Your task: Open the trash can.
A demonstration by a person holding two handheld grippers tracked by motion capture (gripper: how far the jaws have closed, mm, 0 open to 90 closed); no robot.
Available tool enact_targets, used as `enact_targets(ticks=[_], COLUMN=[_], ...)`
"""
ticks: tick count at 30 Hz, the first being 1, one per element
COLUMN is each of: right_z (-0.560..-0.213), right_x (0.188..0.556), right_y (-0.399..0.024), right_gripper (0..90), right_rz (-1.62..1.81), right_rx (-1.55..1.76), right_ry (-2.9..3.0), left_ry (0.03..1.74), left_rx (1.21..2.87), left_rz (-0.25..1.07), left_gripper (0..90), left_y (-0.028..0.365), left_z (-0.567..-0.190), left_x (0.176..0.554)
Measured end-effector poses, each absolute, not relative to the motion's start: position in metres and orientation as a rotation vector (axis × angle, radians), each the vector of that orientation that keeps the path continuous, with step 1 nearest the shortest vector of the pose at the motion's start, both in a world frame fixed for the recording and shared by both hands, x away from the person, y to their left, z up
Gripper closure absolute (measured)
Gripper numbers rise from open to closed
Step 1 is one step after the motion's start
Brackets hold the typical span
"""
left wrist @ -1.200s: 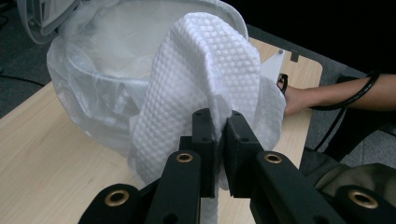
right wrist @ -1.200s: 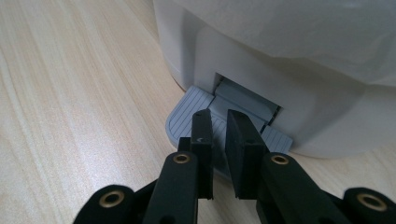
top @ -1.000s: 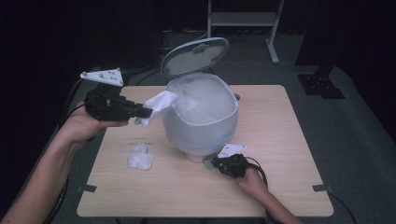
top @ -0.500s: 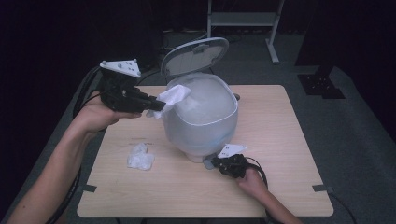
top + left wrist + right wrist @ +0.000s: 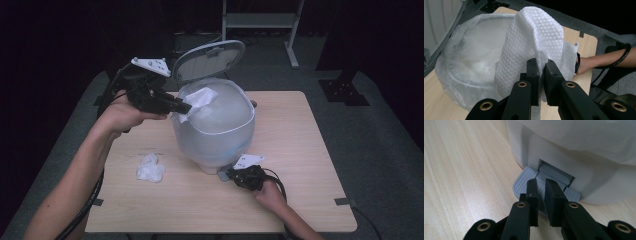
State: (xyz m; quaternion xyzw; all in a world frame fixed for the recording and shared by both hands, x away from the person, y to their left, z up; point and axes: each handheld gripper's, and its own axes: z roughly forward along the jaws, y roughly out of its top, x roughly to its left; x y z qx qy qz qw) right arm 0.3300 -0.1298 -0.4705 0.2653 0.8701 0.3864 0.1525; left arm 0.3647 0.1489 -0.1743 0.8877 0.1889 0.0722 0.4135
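A white pedal bin (image 5: 215,135) lined with a clear bag stands mid-table with its lid (image 5: 207,60) raised. My left gripper (image 5: 182,106) is shut on a white embossed paper towel (image 5: 200,97) and holds it above the bin's left rim. In the left gripper view the paper towel (image 5: 534,37) drapes over the jaws (image 5: 542,68) above the bag's opening (image 5: 461,52). My right gripper (image 5: 231,174) sits low at the bin's front. In the right gripper view its jaws (image 5: 541,186) are shut with nothing between them and rest on the grey foot pedal (image 5: 524,182).
A crumpled white tissue (image 5: 150,167) lies on the wooden table (image 5: 310,150) to the left of the bin. A metal frame (image 5: 260,20) stands on the dark floor behind the table. The person's right forearm (image 5: 604,61) rests beyond the bin.
My left gripper has risen and moved right with the paper towel, from beside the bin to over its left rim. The right gripper has stayed on the pedal.
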Motion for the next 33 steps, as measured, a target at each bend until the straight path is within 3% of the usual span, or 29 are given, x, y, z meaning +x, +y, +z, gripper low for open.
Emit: enact_targets(ticks=[26, 33], right_z=[-0.470, -0.470], right_x=[0.330, 0.331], right_y=[-0.130, -0.130], right_gripper=[80.7, 80.7], right_rz=[1.112, 1.110], right_rx=[0.764, 0.763], right_ry=[2.500, 2.502], left_ry=[0.498, 0.520], left_rx=[2.320, 2.321], left_rz=[0.138, 0.162], left_gripper=[82.3, 73.5], left_y=[0.103, 0.101], left_z=[-0.200, -0.205], left_x=[0.396, 0.399])
